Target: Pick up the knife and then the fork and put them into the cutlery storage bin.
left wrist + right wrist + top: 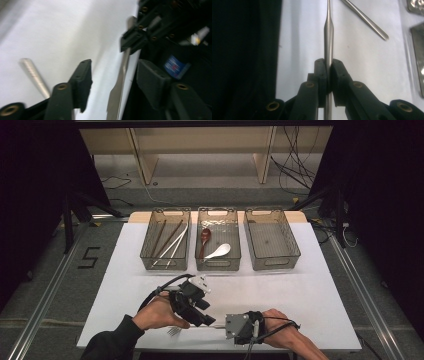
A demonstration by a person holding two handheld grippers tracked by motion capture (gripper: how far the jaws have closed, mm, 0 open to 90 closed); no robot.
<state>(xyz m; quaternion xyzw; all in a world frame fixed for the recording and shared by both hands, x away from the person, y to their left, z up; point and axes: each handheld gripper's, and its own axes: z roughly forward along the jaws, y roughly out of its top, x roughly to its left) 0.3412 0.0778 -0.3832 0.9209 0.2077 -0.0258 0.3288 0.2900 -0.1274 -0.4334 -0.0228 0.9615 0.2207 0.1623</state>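
A metal fork [173,332] lies along the near edge of the white table, its tines beside the person's left hand. My right gripper [226,326] points left and is shut on the fork's handle [328,42], with both pads pressed against it. My left gripper [207,321] stands open around the same handle [117,87], which runs between the two pads without touching either. In the left gripper view the right gripper [130,40] clamps the handle farther along. A second metal utensil handle [367,20] lies loose on the table close by, with its slim handle [33,73] also visible beside my left jaw.
Three clear bins stand in a row at the back of the table. The left bin [150,252] holds chopsticks, the middle bin [236,247] a brown spoon and a white spoon, and the right bin [295,251] has nothing in it. The table's near edge [150,349] is close to both hands.
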